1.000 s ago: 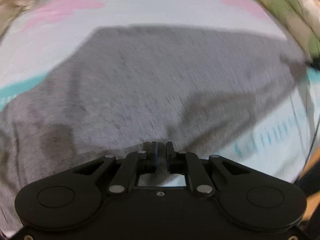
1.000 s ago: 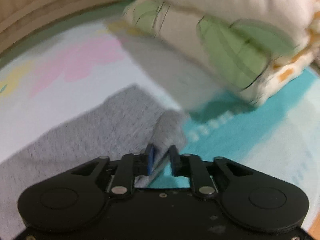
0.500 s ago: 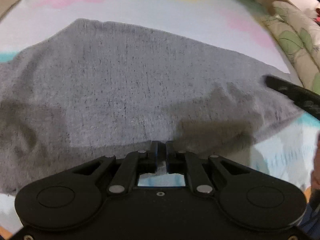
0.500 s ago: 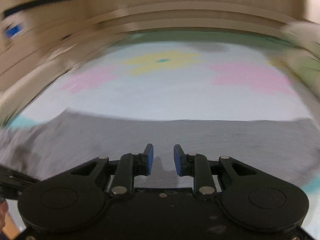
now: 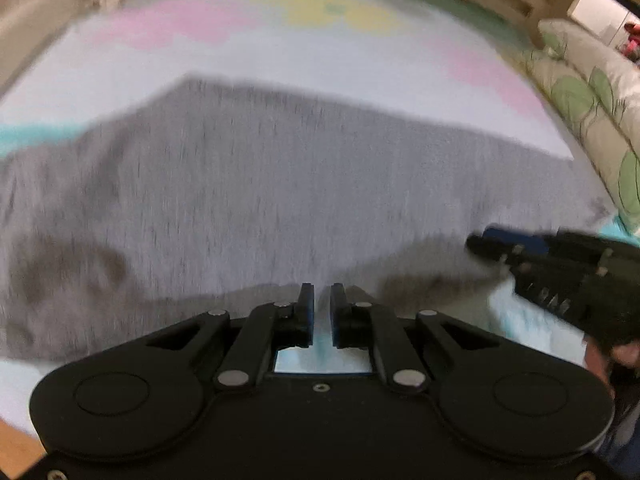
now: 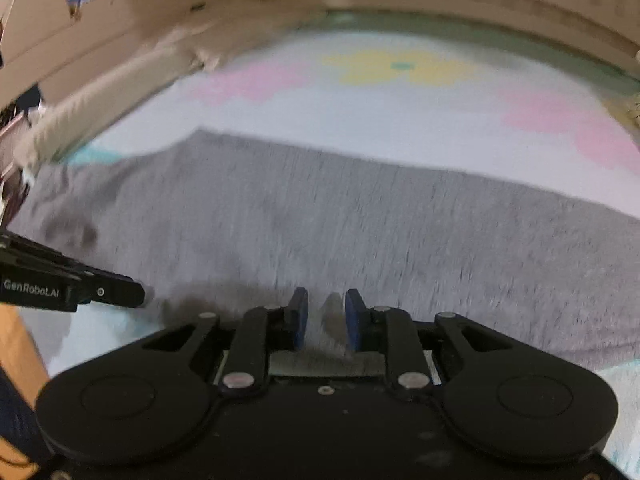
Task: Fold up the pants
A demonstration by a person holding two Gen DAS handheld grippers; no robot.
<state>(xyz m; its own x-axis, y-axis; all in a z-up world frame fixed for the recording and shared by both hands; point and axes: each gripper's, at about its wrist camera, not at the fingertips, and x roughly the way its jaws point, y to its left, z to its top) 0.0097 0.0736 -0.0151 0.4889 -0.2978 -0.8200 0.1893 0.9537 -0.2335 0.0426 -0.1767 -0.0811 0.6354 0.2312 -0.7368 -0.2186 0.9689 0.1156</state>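
Two black tongs meet the grey knit pants [image 5: 280,184] on the pastel sheet [image 5: 240,56]: left gripper [image 5: 321,292] narrowly parted at their near hem, apparently empty; right gripper [image 6: 325,304], jaws just closing, straddles the cloth edge.

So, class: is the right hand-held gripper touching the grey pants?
Cannot tell. In the right wrist view the right hand-held gripper has its jaws parted over the near edge of the grey pants, but blur hides whether the pads meet the cloth.

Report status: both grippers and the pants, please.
Left fingers slightly apart, empty. Right fingers just closing partly, nothing between. Grey pants spread on sheet. Path clear.
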